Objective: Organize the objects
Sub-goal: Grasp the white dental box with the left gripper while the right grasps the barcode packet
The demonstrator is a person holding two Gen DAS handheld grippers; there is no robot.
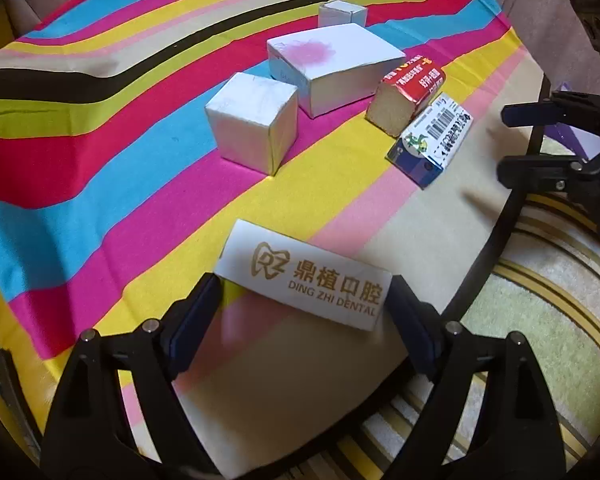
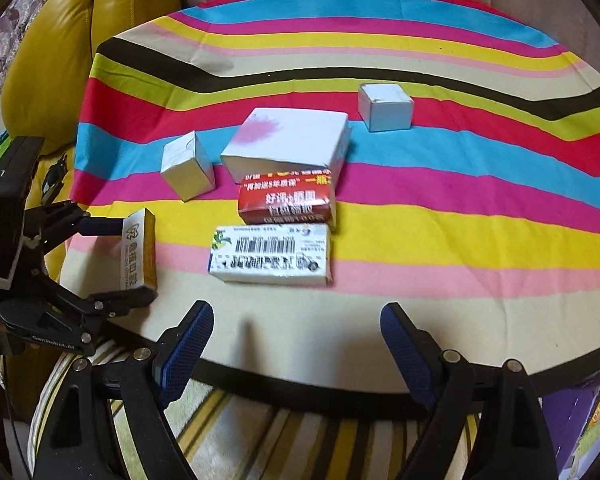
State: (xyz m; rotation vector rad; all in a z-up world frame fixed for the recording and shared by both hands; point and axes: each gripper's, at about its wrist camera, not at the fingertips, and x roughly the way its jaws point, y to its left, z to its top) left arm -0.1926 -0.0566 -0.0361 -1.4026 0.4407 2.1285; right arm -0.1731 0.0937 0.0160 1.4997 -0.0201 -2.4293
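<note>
My left gripper (image 1: 304, 304) is shut on a white dental box with gold lettering (image 1: 308, 276), held at the near edge of the striped table; it also shows in the right wrist view (image 2: 138, 252). My right gripper (image 2: 296, 344) is open and empty near the table's front edge, just short of a white barcode box (image 2: 270, 260). Behind that lies a red box (image 2: 286, 198), then a large white box with a pink stain (image 2: 288, 142), a white cube (image 2: 188, 168) and a small white box (image 2: 386, 106).
The round table wears a striped cloth (image 2: 460, 208). A yellow leather sofa (image 2: 60, 52) stands at the left. A striped rug (image 2: 260, 432) lies under the table edge. A purple box (image 2: 588, 420) sits at the lower right.
</note>
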